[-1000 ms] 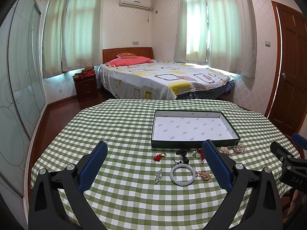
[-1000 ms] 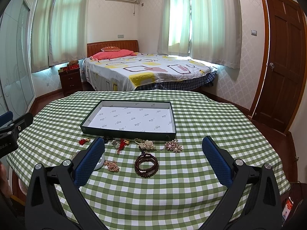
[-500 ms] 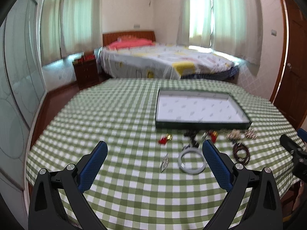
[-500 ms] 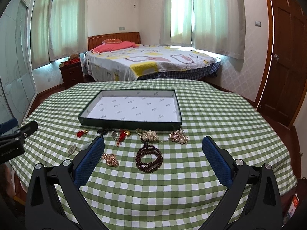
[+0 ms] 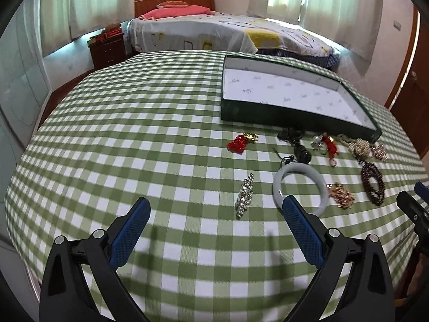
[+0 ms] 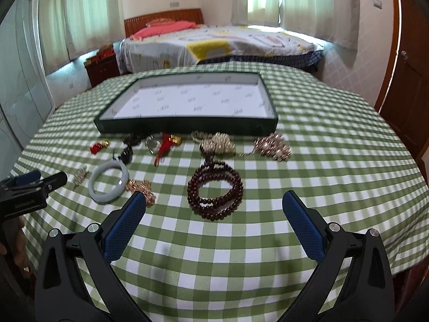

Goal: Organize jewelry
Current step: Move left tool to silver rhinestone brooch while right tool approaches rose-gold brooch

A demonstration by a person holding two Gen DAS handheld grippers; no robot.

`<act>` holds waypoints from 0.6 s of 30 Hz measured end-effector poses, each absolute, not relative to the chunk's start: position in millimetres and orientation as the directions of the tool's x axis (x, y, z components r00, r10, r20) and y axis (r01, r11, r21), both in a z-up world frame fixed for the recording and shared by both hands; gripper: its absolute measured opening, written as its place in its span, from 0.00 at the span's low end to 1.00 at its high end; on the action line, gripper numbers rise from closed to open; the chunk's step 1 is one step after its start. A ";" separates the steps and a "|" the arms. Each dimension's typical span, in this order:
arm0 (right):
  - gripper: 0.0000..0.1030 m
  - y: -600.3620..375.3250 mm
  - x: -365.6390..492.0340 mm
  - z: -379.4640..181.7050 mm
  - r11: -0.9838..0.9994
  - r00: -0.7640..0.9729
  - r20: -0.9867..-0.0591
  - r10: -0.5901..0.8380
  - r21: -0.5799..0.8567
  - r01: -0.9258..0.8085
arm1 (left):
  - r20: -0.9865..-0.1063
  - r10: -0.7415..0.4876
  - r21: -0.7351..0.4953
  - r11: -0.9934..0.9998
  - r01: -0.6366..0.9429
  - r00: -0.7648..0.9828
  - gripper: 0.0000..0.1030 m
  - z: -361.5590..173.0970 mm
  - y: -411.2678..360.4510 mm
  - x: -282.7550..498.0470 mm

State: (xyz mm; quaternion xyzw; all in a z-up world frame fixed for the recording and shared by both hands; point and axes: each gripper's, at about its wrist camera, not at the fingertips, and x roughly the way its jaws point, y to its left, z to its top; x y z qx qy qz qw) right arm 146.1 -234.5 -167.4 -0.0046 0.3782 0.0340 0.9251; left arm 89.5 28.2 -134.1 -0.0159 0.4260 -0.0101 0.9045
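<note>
While your left gripper (image 5: 215, 209) hangs over the near side of the table (image 5: 134, 123), jaws spread wide and holding nothing, the rhinestone clip (image 5: 244, 196) lies flat between the fingertips, long axis running near-to-far, tilted slightly right at the far end. Your right gripper (image 6: 214, 204) is also wide open and empty, with the dark bead bracelet (image 6: 215, 190) coiled flat just beyond it. Tray (image 5: 233, 110) sits toward the far edge, long axis left-right, white patterned liner bare, no jewelry in it. All pieces lie loose on the checked cloth along the tray's near wall: red knot charm (image 5: 240, 141), black piece (image 5: 297, 145), red tassel charm (image 5: 328, 146), pearl cluster (image 6: 218, 143), pink bead cluster (image 6: 273, 146). Jade bangle (image 5: 300, 187) lies flat, just right of the clip; your left gripper's right fingertip overlaps its near rim in view. Gold chain piece (image 5: 340, 196) sits right of the bangle.
</note>
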 end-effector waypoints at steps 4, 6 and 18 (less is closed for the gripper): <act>0.88 -233.4 154.8 -177.7 0.996 0.687 -0.723 0.077 0.030 -0.080 | -0.785 -0.050 -0.028 0.999 0.045 0.618 0.64 -145.9 24.8 100.0; 0.79 -234.0 160.8 -182.9 0.996 0.668 -0.740 0.084 0.041 -0.080 | -0.804 -0.088 -0.068 0.996 0.057 0.588 0.63 -151.3 27.0 106.3; 0.79 -240.3 172.5 -191.0 0.992 0.641 -0.758 0.124 0.103 -0.070 | -0.784 -0.060 0.017 0.993 0.119 0.618 0.41 -153.2 14.9 115.8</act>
